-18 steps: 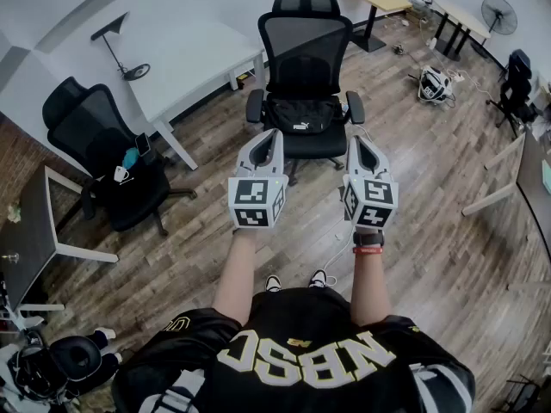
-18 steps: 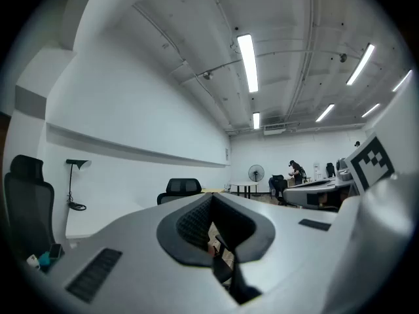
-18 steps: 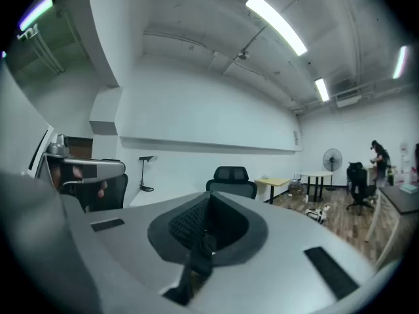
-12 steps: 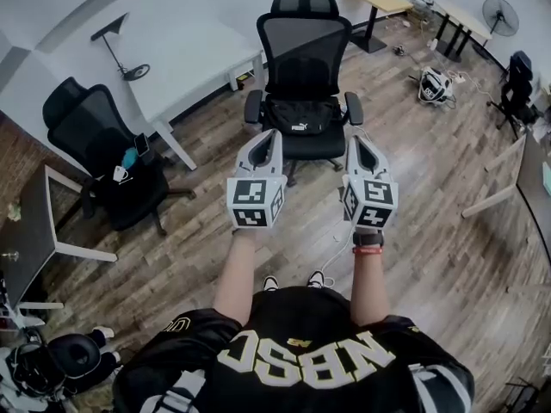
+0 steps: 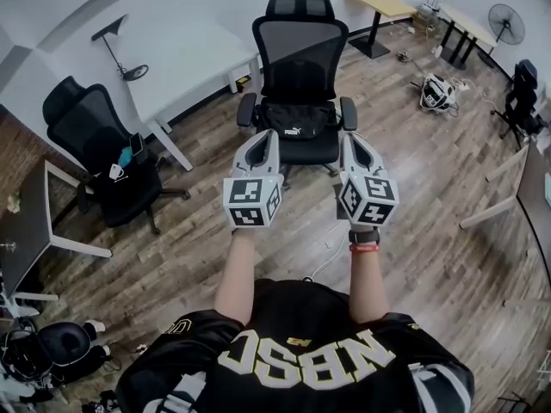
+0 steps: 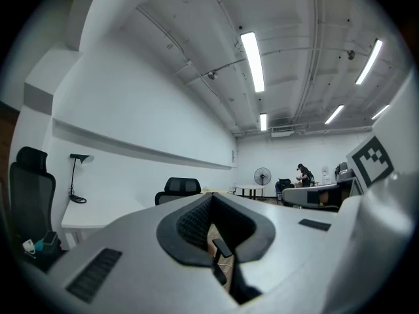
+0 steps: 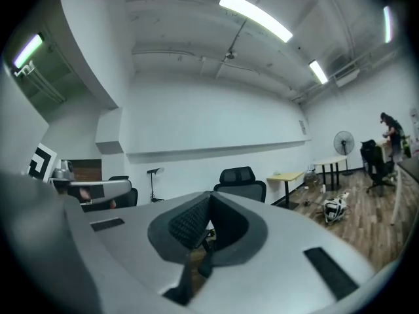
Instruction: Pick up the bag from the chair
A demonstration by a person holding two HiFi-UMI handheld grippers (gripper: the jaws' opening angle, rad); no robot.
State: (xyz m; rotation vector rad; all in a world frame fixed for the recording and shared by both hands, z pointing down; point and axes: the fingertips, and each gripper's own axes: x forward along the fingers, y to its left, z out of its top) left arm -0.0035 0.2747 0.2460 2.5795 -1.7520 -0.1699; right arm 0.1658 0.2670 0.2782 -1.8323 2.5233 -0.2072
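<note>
A black bag [image 5: 300, 117] with a white logo lies on the seat of a black mesh office chair [image 5: 301, 46] in the head view. Both grippers are held side by side in front of the chair, short of the seat. My left gripper [image 5: 268, 138] points at the seat's left front and my right gripper [image 5: 348, 138] at its right front. Neither touches the bag. In the left gripper view the jaws [image 6: 213, 201] stand closed together with nothing between them, and the chair's headrest [image 6: 180, 186] shows beyond. The right gripper [image 7: 208, 203] looks the same, with the chair [image 7: 239, 178] ahead.
A second black chair [image 5: 90, 140] with small items on its seat stands at the left. A white table [image 5: 185, 63] is behind it. A helmet-like object [image 5: 437, 91] lies on the wood floor at the right, near desks [image 5: 383, 3] and a fan [image 5: 508, 22]. A cable [image 5: 323, 261] runs on the floor.
The person has stepped slightly toward the chair; the feet have left view. Both grippers stay level and closed, a little nearer the seat's front edge.
</note>
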